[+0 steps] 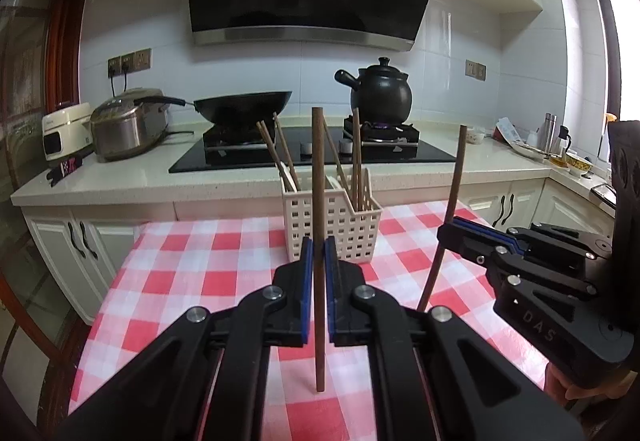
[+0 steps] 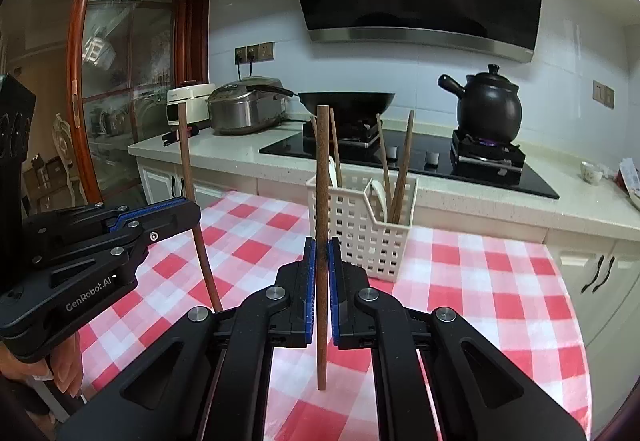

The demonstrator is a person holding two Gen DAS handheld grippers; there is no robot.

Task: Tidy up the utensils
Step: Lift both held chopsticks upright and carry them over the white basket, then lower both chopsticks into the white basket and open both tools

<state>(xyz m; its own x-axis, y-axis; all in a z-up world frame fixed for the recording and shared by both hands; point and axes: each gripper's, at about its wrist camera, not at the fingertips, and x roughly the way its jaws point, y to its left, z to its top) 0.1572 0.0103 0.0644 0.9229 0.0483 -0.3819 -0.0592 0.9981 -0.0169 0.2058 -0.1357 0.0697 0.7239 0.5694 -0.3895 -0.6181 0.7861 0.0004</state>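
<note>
Clamping one upright brown chopstick [image 1: 319, 225] each, the left gripper [image 1: 319, 261] and right gripper [image 2: 321, 265] hold their jaws closed over the checked table [image 1: 192, 261], the right's own chopstick [image 2: 322, 201] likewise vertical, while farther off, toward the table's far edge, stands the white basket [image 1: 352, 233] holding more chopsticks.

left gripper [image 1: 319, 247] pinching upright chopstick [image 1: 318, 201], basket [image 1: 334, 219] beyond

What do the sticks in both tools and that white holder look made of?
Chopstick in left tool and chopstick in right tool: matte brown, likely wood or bamboo. White holder: glossy moulded grid, apparently plastic.
</note>
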